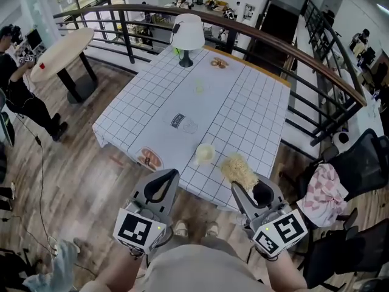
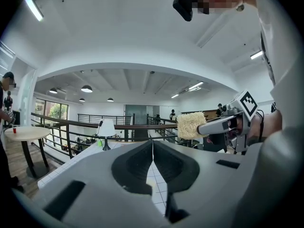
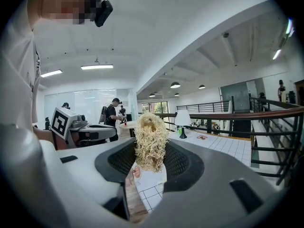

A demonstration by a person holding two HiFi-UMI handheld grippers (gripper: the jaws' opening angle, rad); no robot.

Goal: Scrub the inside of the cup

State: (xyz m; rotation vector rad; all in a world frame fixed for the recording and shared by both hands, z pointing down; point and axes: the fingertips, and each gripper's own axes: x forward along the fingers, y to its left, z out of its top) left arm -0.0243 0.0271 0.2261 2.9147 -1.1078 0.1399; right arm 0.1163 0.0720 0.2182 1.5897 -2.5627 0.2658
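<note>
left gripper (image 1: 172, 175): jaws together, nothing between them; held level off the table's near edge, left of the cup
right gripper (image 1: 238, 190): clamped on scrubber, jaws part-spread around it
scrubber (image 1: 238, 170): pale straw-coloured fibre wad, sticks out past the right jaw tips, over the table's near edge
cup (image 1: 205, 153): small, pale, upright on the table near its near edge; just left of the scrubber, not touching it; neither gripper on it
table (image 1: 243, 114): white cloth with dark grid
lamp (image 1: 187, 34): white shade, far end of the table, well apart from the cup
</note>
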